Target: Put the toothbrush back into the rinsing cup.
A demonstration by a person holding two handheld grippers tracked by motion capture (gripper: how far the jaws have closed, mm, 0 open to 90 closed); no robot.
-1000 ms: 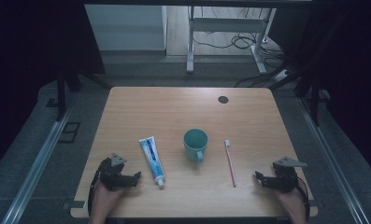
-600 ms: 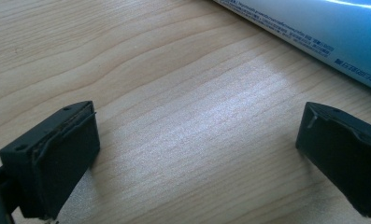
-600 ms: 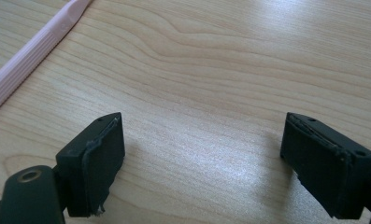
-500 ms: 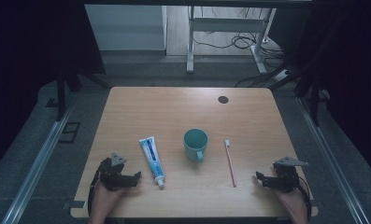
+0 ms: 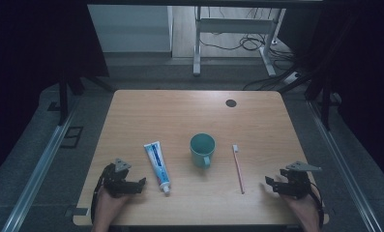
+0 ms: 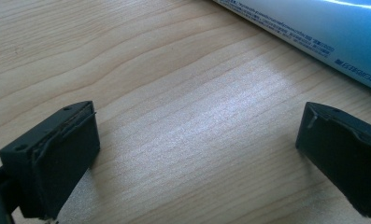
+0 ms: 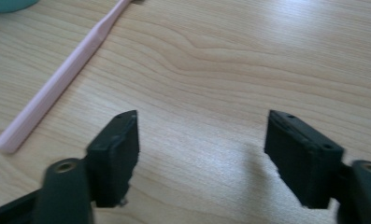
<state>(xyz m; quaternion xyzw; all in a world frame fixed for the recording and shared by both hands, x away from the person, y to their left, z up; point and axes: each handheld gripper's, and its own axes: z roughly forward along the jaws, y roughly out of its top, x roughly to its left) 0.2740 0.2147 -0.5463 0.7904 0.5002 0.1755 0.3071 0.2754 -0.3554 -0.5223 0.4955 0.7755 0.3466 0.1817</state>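
Nearby, toothpaste tube (image 5: 157,165) beside released left claw (image 5: 142,182), right claw (image 5: 268,182) closing, nothing between, toothbrush (image 5: 238,168)

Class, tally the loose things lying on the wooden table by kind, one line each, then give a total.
Blue-and-white toothpaste tube: 1
Teal mug with a handle: 1
Pink toothbrush with a white head: 1
Total: 3

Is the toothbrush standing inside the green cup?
No, the toothbrush lies flat on the table, to the right of the green cup and apart from it.
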